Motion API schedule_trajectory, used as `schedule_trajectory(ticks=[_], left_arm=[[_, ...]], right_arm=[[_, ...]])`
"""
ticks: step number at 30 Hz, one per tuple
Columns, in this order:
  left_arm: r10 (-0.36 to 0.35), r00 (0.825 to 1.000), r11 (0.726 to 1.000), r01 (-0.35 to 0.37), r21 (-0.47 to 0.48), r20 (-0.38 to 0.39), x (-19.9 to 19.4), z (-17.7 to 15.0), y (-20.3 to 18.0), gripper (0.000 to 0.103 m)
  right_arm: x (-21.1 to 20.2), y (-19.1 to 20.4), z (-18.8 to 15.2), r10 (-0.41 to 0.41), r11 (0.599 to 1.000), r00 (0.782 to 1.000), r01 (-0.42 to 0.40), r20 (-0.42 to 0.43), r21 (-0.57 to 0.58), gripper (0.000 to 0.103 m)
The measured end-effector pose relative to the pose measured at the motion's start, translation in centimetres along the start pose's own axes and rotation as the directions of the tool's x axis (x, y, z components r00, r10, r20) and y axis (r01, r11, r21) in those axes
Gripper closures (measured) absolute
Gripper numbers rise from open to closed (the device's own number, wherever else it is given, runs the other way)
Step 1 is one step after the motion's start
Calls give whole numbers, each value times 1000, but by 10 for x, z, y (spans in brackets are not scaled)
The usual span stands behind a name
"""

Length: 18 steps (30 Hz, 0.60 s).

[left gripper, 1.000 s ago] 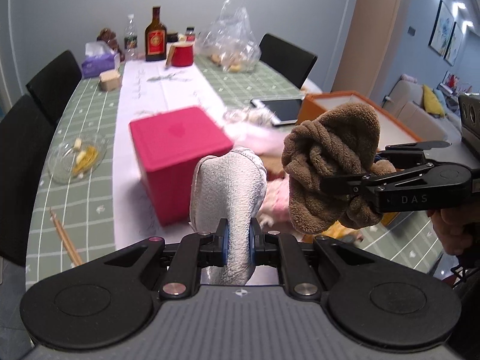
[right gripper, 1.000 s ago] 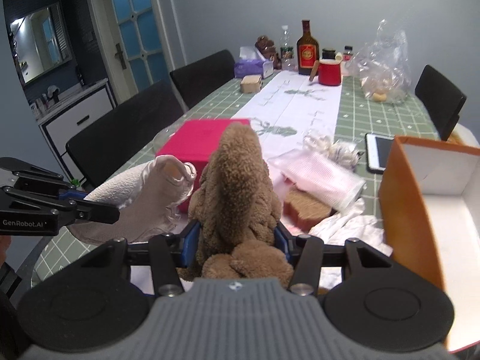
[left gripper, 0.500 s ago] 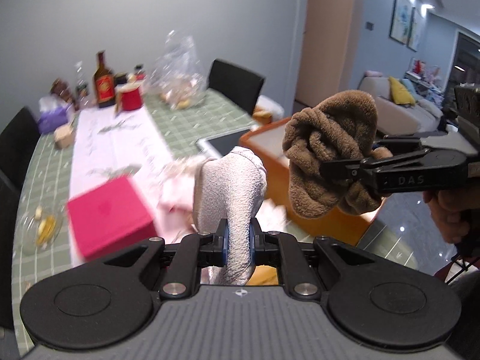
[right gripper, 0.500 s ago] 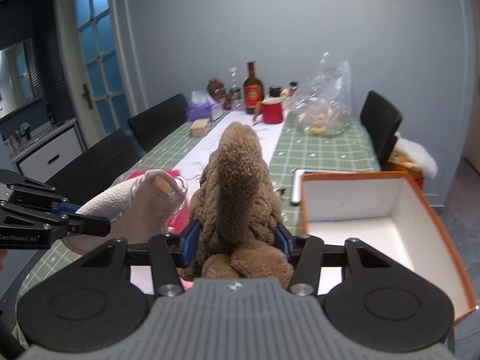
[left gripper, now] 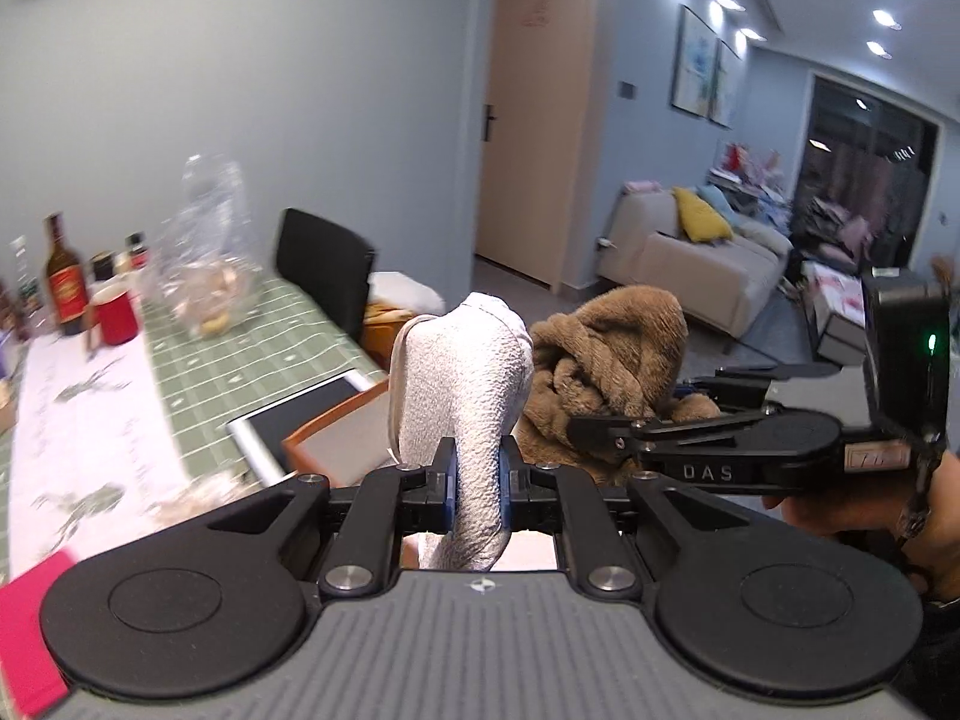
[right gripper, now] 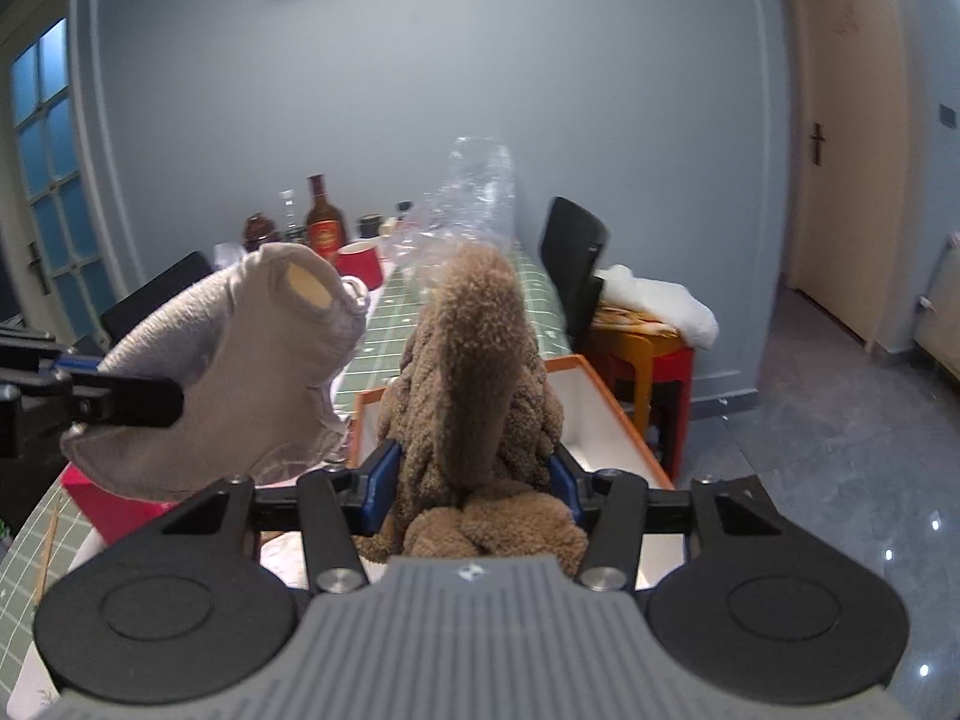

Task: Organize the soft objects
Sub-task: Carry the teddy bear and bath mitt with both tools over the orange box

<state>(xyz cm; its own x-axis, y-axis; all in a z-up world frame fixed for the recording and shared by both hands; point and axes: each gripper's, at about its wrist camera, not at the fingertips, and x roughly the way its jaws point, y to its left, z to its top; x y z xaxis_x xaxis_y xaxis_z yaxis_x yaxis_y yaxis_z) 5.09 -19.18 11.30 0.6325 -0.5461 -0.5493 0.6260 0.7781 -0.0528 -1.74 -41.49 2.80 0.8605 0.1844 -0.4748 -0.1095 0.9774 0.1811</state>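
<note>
Brown fleece bundle (right gripper: 474,396) sits clamped in my right claw (right gripper: 471,480), jaws pressed into its lower half, the bulk standing up ahead of the fingertips and a knotted lobe hanging back toward the camera. Grey-white sock (left gripper: 468,384) is pinched in my left claw (left gripper: 477,486), jaws nearly together on its narrow waist, open cuff up and forward. Both pieces are in the air, just beside each other, the sock to the left of the right claw; I cannot tell whether they touch. Below and ahead of the right claw lies the orange box (right gripper: 606,408) with a white interior, its near end hidden under the fleece. I judge the step in hand to be carrying both pieces over the box and dropping them in. To do it well I would bring each claw fully inside the rim before parting the jaws, lower until the fabric slumps on the floor of the box, and release one at a time so the loose fleece does not snag the other claw. A tablet (left gripper: 300,420) lies on the table (left gripper: 198,372) beside the box's left wall; keep the sock clear of it.
</note>
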Motion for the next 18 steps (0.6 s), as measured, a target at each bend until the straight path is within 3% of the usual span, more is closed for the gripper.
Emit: schedule_trajectory(ticks=[6, 11, 18], left_arm=[[46, 998, 996, -42, 84, -49, 61, -8, -20, 89], [14, 994, 998, -7, 62, -112, 86, -17, -28, 89], [50, 964, 994, -22, 110, -262, 124, -36, -41, 88]], right_arm=[[18, -26, -4, -75, 996, 996, 77, -56, 35, 52], [36, -39, -6, -106, 993, 990, 110, -95, 39, 52], [69, -49, -15, -92, 994, 977, 100, -192, 35, 52]])
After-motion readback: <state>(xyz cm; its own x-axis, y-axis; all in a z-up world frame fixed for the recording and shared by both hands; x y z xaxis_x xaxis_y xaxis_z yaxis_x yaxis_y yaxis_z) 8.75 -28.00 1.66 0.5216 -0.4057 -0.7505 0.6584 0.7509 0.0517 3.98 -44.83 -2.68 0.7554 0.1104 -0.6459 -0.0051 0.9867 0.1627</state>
